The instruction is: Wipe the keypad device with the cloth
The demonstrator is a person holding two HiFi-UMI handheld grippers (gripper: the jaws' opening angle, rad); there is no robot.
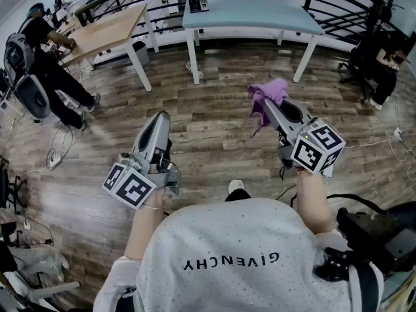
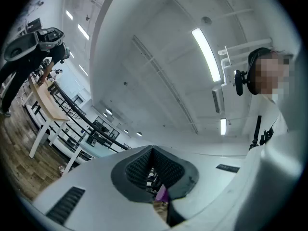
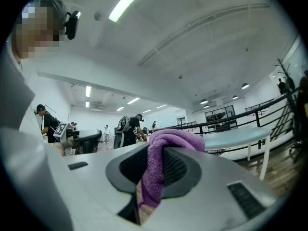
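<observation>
The keypad device (image 1: pixel 197 5) is a small dark unit lying at the far left of a light-blue table (image 1: pixel 260 15), well ahead of me across the wooden floor. My right gripper (image 1: pixel 265 104) is held up in the air, shut on a purple cloth (image 1: pixel 272 91) that bunches over its tips. In the right gripper view the cloth (image 3: pixel 174 139) hangs between the dark pads (image 3: pixel 180 170) of that gripper (image 3: pixel 155 150). My left gripper (image 1: pixel 160 117) is raised at the left, shut and holding nothing. The left gripper view points at the ceiling past its own closed pads (image 2: pixel 169 170).
A wooden-topped table (image 1: pixel 104 28) stands at the far left with a person (image 1: pixel 49 64) bent beside it. Another person (image 1: pixel 383 64) sits at the far right. A black railing (image 1: pixel 338 5) runs behind the tables. Cables (image 1: pixel 55 155) lie on the floor at the left, and dark gear (image 1: pixel 380 239) sits at my lower right.
</observation>
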